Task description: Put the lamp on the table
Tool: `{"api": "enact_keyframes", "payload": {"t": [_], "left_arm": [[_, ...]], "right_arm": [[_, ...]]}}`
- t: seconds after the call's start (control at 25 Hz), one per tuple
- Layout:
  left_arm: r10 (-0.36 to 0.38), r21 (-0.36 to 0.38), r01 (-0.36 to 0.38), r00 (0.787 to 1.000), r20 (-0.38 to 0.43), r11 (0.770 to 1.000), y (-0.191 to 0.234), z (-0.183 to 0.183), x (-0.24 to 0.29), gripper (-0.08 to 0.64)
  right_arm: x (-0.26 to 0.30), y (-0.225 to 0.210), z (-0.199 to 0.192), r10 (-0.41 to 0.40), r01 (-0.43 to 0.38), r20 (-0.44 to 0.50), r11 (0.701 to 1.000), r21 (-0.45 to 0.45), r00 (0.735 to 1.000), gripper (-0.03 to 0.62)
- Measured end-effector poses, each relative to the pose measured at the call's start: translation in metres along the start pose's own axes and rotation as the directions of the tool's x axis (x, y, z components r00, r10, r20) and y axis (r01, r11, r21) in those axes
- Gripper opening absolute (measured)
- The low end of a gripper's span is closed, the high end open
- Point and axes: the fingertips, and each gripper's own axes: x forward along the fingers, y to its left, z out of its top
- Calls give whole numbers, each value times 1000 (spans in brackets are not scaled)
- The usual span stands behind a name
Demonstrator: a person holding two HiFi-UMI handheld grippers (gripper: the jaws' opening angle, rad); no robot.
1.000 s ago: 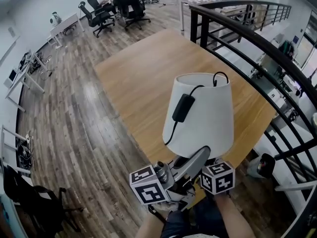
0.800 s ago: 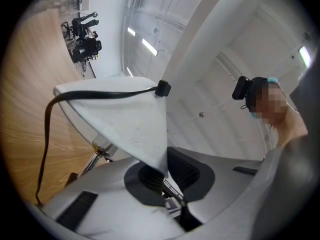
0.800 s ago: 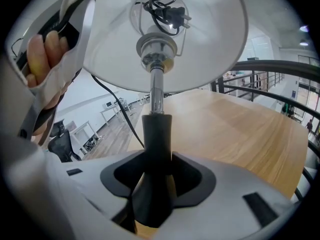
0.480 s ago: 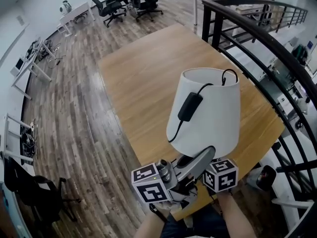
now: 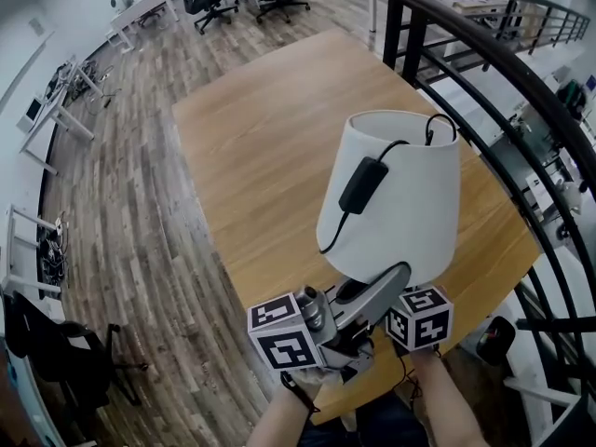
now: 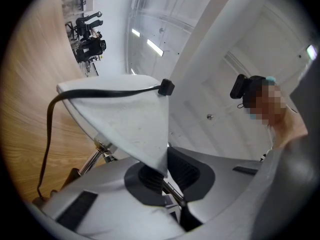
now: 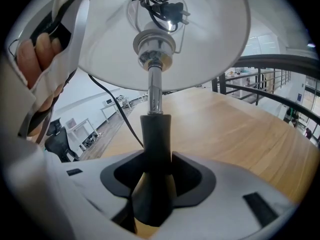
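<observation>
Jaws of the left gripper [image 6: 165, 176] pinch shut on the lower rim of the white lampshade [image 6: 132, 124], while those of the right gripper [image 7: 155, 171] clamp the dark stem [image 7: 154, 134] below the metal socket, together holding the lamp [image 5: 405, 222] aloft at lower right of the head view. It hangs upright over the near corner of the wooden table [image 5: 261, 138], not yet resting on it, with the black railing [image 5: 484, 73] close along the right edge of the frame. Its black cord [image 5: 337, 222], carrying 1 inline switch [image 5: 361, 186], drapes down the outside of the shade from the top opening. Trouble could come from 3 places: the thin shade rim may slip or buckle under the pinch and let the lamp lean; the loose cord may snag a gripper or get trapped beneath the base; and a landing too near the table's edge may tip it to the floor [image 5: 130, 212].
</observation>
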Motion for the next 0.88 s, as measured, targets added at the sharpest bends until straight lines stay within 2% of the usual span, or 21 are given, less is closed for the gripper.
{"api": "enact_keyframes", "payload": {"t": [0.56,0.88], "left_arm": [[-5,-26,4,1000,-30,1000,52,-3,47,17],[-12,-26,10,998,-56,1000,65,-2,60,17]], "right_arm": [[30,-64,14,-26,26,-11,1000,14,1000,183],[41,-80,21,-40,40,1,999,37,999,183]]}}
